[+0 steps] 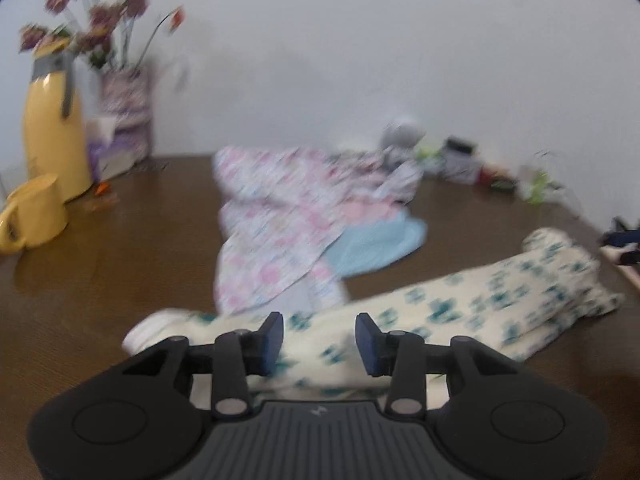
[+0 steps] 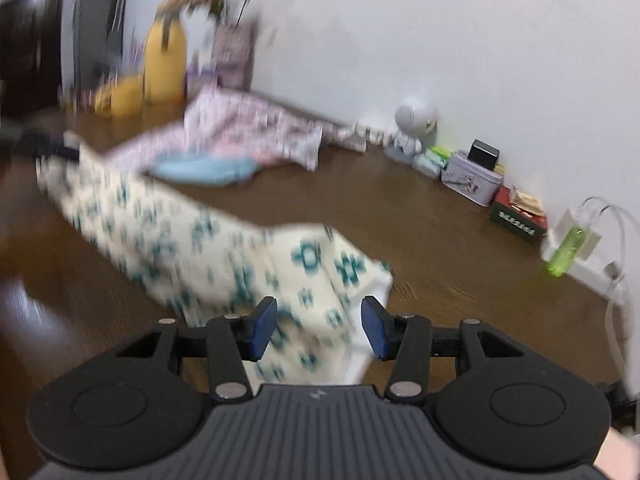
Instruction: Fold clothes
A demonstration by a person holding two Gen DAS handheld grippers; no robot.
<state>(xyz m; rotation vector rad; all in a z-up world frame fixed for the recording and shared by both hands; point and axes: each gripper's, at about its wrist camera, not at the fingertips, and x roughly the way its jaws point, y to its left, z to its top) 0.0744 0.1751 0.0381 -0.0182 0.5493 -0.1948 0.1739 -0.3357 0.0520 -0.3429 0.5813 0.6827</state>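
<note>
A cream garment with teal flower print (image 1: 472, 312) lies stretched across the brown table (image 1: 120, 272). My left gripper (image 1: 319, 343) is open, its blue pads on either side of one end of that cloth. In the right wrist view the same cream garment (image 2: 224, 256) runs from far left to the near edge, and my right gripper (image 2: 319, 328) is open over its other end. Behind it lies a crumpled pink floral garment (image 1: 280, 224) on a light blue cloth (image 1: 376, 244). Both views are blurred.
At the back left stand a yellow flask (image 1: 56, 136), a yellow cup (image 1: 34, 216) and a flower vase (image 1: 126, 116). Along the wall sit a white toy figure (image 2: 412, 128), a lilac tin (image 2: 472, 178), a red box (image 2: 518, 218) and a green bottle (image 2: 568, 248).
</note>
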